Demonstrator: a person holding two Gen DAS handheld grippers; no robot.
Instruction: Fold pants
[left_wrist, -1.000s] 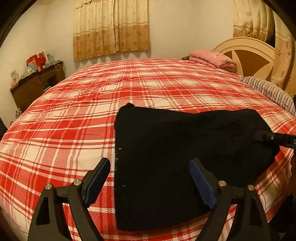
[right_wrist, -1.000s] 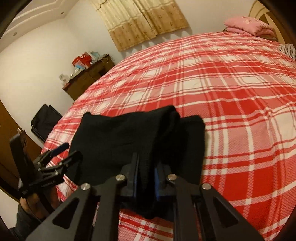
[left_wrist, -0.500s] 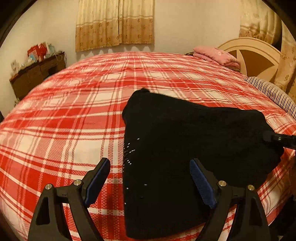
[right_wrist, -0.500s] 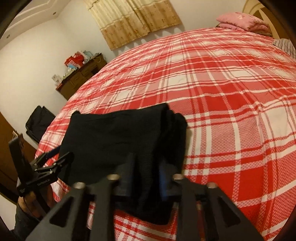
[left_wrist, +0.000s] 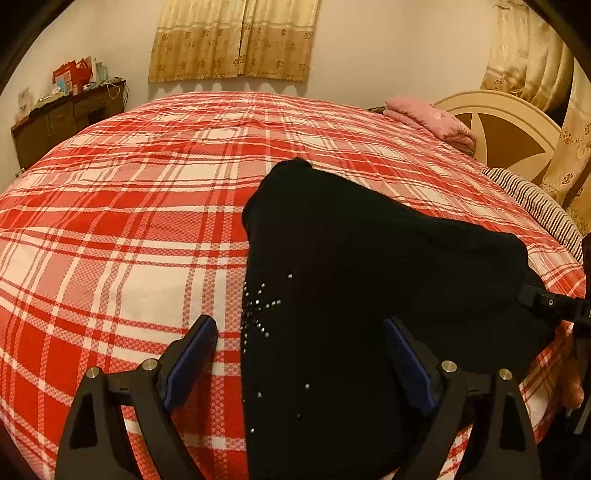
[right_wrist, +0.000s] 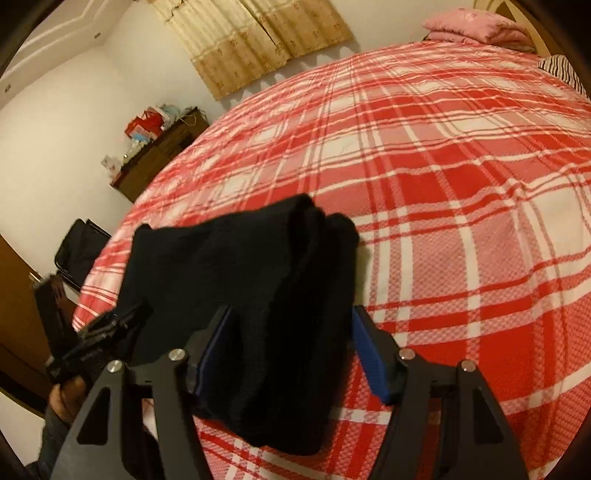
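The left tongs (left_wrist: 301, 363) stand spread wide, blue pads apart, nothing pinched: one finger is over the plaid bedspread (left_wrist: 122, 229) and the other over the black pants (left_wrist: 351, 295). The near left edge of the pants lies between the fingers. The right tongs (right_wrist: 291, 349) are opening, and the thick right end of the pants (right_wrist: 255, 295) lies between their blue pads, which are clear of the cloth on the right side; on the left side I cannot tell whether pad and fabric still touch.

The pants lie folded into a dark, roughly rectangular bundle on the bed's near edge, flat on the bedspread. Small shiny studs (left_wrist: 258, 306) dot the cloth near its left edge. At the right end the layers are stacked, with a rounded fold showing on top. In the right wrist view the left tongs (right_wrist: 110, 325) reach in at the left end of the pants, borne by a hand (right_wrist: 68, 397) below them.

Beyond the pants the red and white bedspread stretches bare to the far side of the bed. Right of the pants and farther back, a striped pillow (left_wrist: 535, 206) and a folded pink blanket (left_wrist: 432, 118) sit by the cream headboard (left_wrist: 509, 125). Left of the pants, past the bed, stands a dark wooden cabinet (left_wrist: 66, 118) with clutter on top, and behind the bed hang beige curtains (left_wrist: 236, 37).
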